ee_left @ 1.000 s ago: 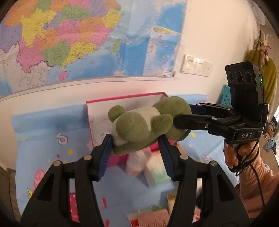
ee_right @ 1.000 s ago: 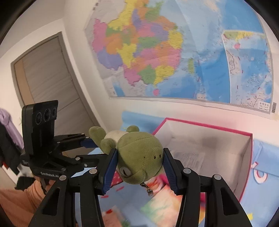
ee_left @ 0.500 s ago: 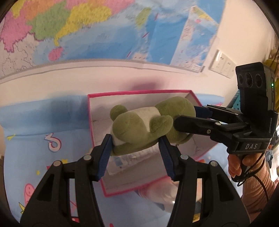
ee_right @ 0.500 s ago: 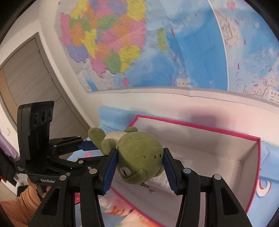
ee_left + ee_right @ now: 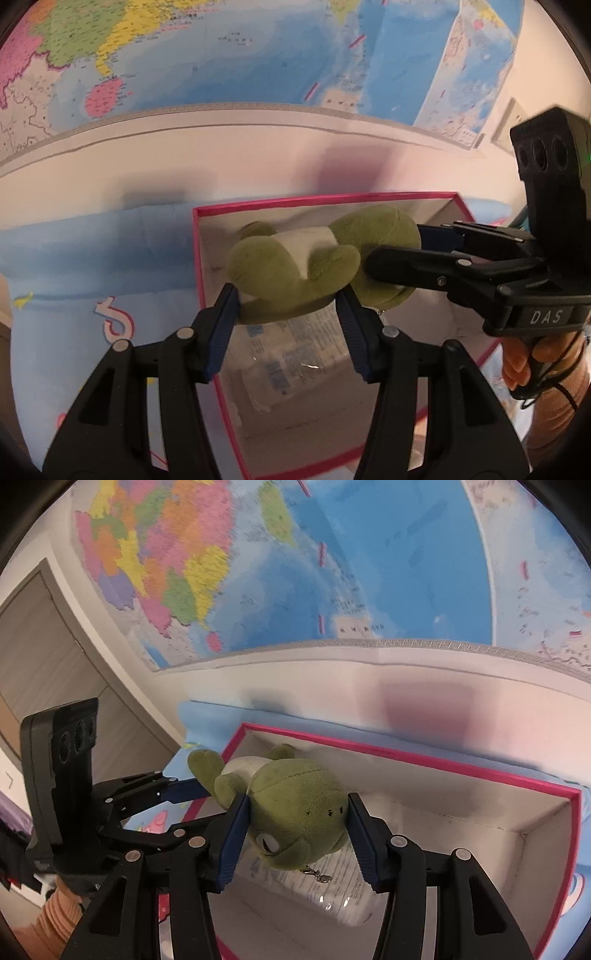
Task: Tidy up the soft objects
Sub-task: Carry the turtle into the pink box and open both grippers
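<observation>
A green plush frog (image 5: 295, 273) with a white belly is held in the air by both grippers over an open white box with a pink rim (image 5: 195, 258). My left gripper (image 5: 290, 306) is shut on the frog's lower body and legs. My right gripper (image 5: 297, 823) is shut on the frog's head (image 5: 299, 812); it also shows in the left wrist view (image 5: 417, 254), coming in from the right. A small metal clasp (image 5: 317, 876) hangs under the head. The box (image 5: 406, 755) holds a clear plastic bag with printed paper (image 5: 325, 890).
The box stands on a light blue cartoon mat (image 5: 92, 295) against a white wall with a large coloured map (image 5: 258, 55). A wall socket plate (image 5: 511, 122) is at the right. A grey door (image 5: 44, 657) is at the left in the right wrist view.
Both grippers have carried the frog forward and down, from in front of the box to over its open inside. Their grip on the frog is the same.
</observation>
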Action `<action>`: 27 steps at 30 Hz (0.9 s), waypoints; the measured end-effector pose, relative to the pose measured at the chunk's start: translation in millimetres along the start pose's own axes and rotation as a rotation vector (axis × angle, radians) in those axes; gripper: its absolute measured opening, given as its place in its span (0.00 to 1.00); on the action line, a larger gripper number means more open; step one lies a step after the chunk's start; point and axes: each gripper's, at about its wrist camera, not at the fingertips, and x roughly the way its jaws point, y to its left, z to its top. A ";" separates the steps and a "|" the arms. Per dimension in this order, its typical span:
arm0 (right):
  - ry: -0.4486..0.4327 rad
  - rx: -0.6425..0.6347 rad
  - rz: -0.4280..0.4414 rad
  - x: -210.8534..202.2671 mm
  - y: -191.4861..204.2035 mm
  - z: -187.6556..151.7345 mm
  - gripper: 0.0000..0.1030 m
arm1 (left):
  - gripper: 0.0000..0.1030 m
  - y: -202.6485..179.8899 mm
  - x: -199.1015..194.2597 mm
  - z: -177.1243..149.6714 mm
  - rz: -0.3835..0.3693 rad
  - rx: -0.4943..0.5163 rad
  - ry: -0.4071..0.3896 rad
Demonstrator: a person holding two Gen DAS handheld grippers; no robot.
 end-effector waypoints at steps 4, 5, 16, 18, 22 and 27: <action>0.055 0.035 -0.058 16.6 -3.1 6.2 0.58 | 0.55 -8.7 10.2 2.5 0.046 0.023 0.015; 0.059 0.039 -0.065 18.6 -3.4 7.2 0.58 | 0.55 -9.8 13.3 2.6 0.053 0.022 0.022; 0.080 0.019 -0.115 12.1 -0.7 -5.5 0.59 | 0.55 -23.6 20.2 3.3 0.136 0.038 -0.012; 0.071 0.016 -0.103 5.0 0.8 -9.9 0.59 | 0.55 -26.1 17.3 1.7 0.132 0.038 -0.018; 0.025 0.007 -0.046 -22.6 6.3 -22.0 0.59 | 0.57 -27.8 -7.6 -2.7 0.104 0.021 -0.073; -0.053 -0.031 0.018 -74.2 14.9 -43.5 0.59 | 0.66 -28.4 -58.8 -16.0 0.057 0.001 -0.194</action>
